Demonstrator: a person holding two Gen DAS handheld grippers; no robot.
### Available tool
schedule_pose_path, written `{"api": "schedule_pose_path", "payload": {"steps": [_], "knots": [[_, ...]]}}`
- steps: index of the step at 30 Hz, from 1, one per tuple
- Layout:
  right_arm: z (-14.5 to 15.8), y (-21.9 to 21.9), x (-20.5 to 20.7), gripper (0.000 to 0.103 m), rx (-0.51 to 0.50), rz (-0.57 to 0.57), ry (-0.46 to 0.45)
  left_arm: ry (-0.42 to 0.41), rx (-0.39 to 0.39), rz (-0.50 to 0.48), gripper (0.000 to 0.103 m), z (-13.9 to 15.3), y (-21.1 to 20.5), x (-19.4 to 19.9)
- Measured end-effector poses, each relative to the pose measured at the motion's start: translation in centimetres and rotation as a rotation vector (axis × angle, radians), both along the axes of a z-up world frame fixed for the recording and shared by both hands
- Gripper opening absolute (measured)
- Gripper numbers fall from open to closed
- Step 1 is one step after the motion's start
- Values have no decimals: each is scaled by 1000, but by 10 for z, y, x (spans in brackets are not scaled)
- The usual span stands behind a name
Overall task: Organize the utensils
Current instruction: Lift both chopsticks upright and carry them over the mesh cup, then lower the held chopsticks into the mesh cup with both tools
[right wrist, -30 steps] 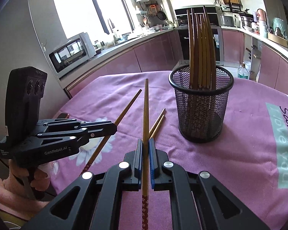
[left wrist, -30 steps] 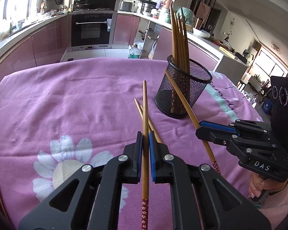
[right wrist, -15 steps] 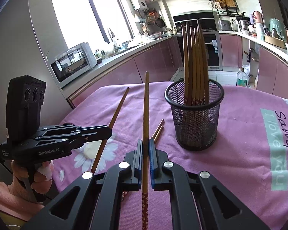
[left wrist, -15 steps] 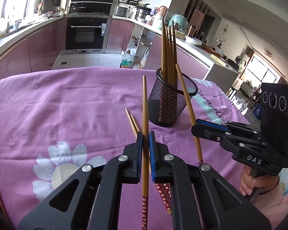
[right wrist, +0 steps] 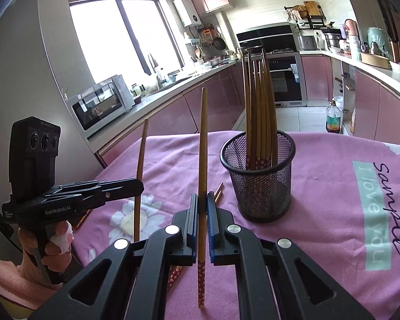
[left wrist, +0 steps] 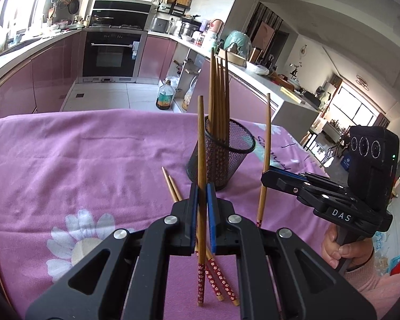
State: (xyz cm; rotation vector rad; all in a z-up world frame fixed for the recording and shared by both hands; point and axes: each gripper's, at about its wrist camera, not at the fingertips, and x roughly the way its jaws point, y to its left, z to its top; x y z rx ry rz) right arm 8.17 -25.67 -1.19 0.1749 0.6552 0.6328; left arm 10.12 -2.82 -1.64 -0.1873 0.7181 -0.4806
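Chopsticks numbered as follows. One chopstick [left wrist: 200,144] stood clamped between the closed jaws of the left gripper [left wrist: 200,213], just beside the black mesh holder [left wrist: 221,157]. One more chopstick [right wrist: 202,144] was clamped the same way in the right gripper [right wrist: 202,221], also near the holder. Two loose chopsticks [left wrist: 173,186] lay side by side on the pink cloth [left wrist: 80,160] near the holder's base. A bundle of upright chopsticks [right wrist: 258,106] stood inside the holder; their count could not be told.
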Motion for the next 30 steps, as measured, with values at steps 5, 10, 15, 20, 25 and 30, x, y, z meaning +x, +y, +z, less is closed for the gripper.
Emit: {"api": "schedule_pose_path", "payload": {"steps": [5, 10, 15, 20, 25, 30], "knots": [[7, -5, 1, 5, 8, -10, -25, -25, -6, 2, 7, 9, 0, -2], [15, -9, 2, 5, 14, -17, -44, -51, -20, 0, 7, 17, 0, -3], [22, -13, 3, 5, 18, -29, -69, -67, -37, -4, 7, 27, 0, -1], [29, -15, 1, 5, 19, -39, -92, -77, -52, -8, 7, 32, -3, 3], [37, -17, 5, 5, 17, -48, -115, -89, -62, -7, 7, 38, -6, 10], [43, -18, 7, 5, 16, -54, -133, -101, -68, -17, 7, 45, -10, 16]]}}
